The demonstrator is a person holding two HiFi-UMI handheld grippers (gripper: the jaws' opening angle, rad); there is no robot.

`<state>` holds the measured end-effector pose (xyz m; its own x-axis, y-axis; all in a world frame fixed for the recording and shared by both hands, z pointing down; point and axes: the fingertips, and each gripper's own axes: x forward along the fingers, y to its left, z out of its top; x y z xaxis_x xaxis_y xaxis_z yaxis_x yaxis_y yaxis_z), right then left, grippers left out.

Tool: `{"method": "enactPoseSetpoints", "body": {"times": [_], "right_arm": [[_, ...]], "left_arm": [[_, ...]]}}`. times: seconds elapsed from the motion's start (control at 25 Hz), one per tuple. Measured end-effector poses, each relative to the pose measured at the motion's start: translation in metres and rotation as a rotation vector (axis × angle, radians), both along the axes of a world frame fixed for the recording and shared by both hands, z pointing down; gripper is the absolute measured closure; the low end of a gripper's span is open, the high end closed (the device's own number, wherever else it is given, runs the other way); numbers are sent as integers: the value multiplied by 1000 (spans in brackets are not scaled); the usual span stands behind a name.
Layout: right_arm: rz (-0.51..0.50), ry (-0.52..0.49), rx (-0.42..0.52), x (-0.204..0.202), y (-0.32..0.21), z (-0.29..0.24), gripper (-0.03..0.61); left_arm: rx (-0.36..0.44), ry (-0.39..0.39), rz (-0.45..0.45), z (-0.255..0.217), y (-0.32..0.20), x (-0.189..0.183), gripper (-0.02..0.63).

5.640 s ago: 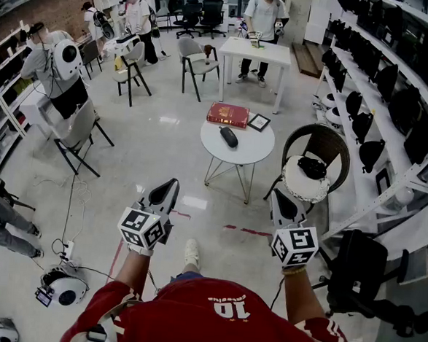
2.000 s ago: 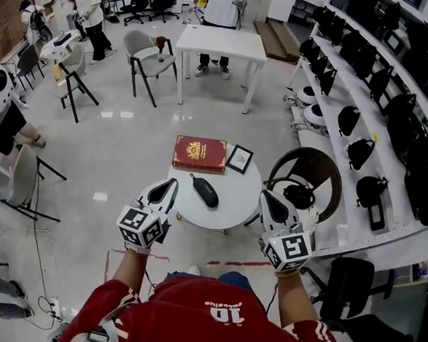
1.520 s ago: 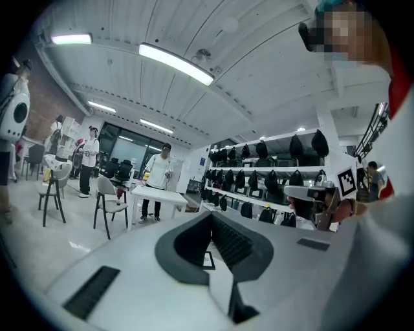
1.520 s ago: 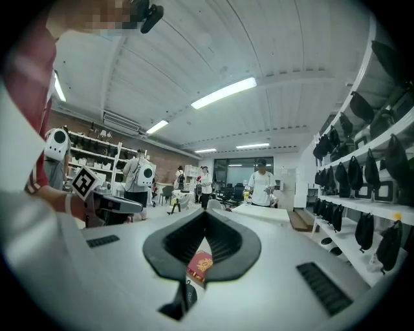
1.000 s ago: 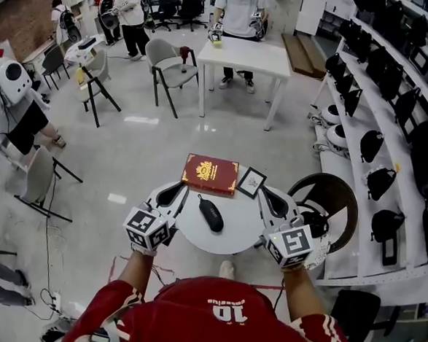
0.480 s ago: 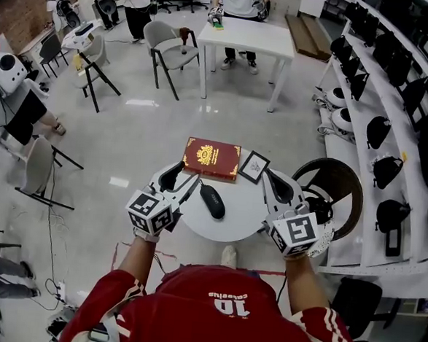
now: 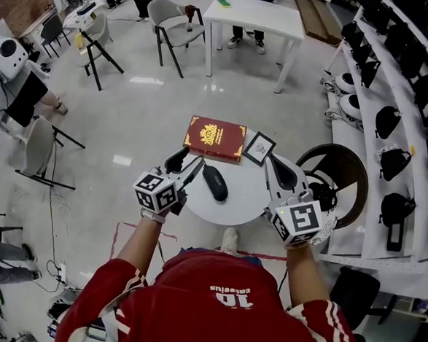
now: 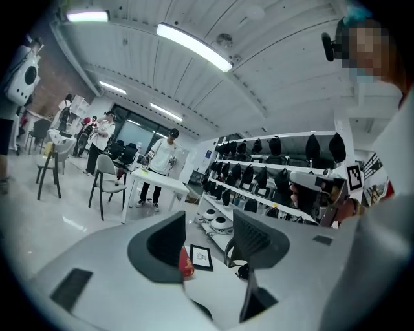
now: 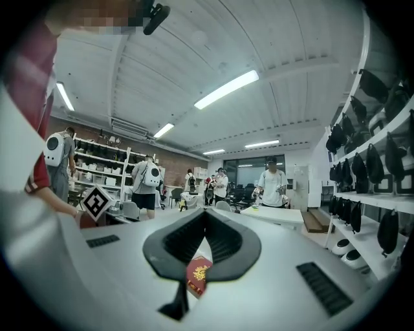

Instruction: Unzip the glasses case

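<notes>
Over the left rim of the round table [image 7: 245, 198], the left gripper [image 7: 187, 162] had just been opening its jaws, shut a second earlier and now apart around nothing. The right gripper [image 7: 276, 166] kept its jaws together, empty. The glasses case [image 7: 214, 183] lay on the table between them, just right of the left gripper's tips, its long axis running away from the person with the far end slanted toward that gripper.

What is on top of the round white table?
A red book with gold emblem, a small black-framed picture and a dark oval glasses case. The left gripper and right gripper cover the white table's edges.
</notes>
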<state>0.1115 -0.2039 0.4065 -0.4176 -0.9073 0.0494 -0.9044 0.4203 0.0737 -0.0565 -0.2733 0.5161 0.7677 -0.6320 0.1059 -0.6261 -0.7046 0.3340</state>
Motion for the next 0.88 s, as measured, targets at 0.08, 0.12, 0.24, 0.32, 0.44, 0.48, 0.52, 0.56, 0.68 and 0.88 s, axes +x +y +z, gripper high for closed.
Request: {"method": "enactPoseSetpoints", "body": {"times": [0.08, 0.12, 0.24, 0.32, 0.44, 0.48, 0.52, 0.56, 0.68, 0.88], "right_arm": [[1, -7, -5, 1, -3, 3, 569], [3, -9, -7, 3, -5, 4, 569], [8, -22, -19, 8, -11, 9, 569], [6, -32, -29, 11, -15, 13, 569], [-8, -30, -44, 12, -19, 20, 569], [-12, -27, -50, 13, -21, 23, 569], [-16, -24, -57, 14, -24, 26, 569], [-21, -23, -64, 15, -26, 30, 569], [-39, -18, -78, 17, -32, 37, 569], [-65, -11, -105, 25, -42, 52, 569]], "left_arm": [[-15, -13, 4, 9, -2, 3, 393], [-24, -19, 6, 15, -3, 5, 393], [-61, -40, 8, 39, -8, 11, 393], [-97, -45, 2, 60, -10, 14, 393], [-172, -46, -17, 97, -13, 14, 387], [-198, -51, -23, 110, -14, 14, 385], [-224, -57, -27, 123, -15, 16, 380], [-249, -63, -30, 134, -15, 18, 367], [-306, -77, -44, 164, -16, 24, 357], [-371, -110, -76, 205, -18, 32, 354]]}}
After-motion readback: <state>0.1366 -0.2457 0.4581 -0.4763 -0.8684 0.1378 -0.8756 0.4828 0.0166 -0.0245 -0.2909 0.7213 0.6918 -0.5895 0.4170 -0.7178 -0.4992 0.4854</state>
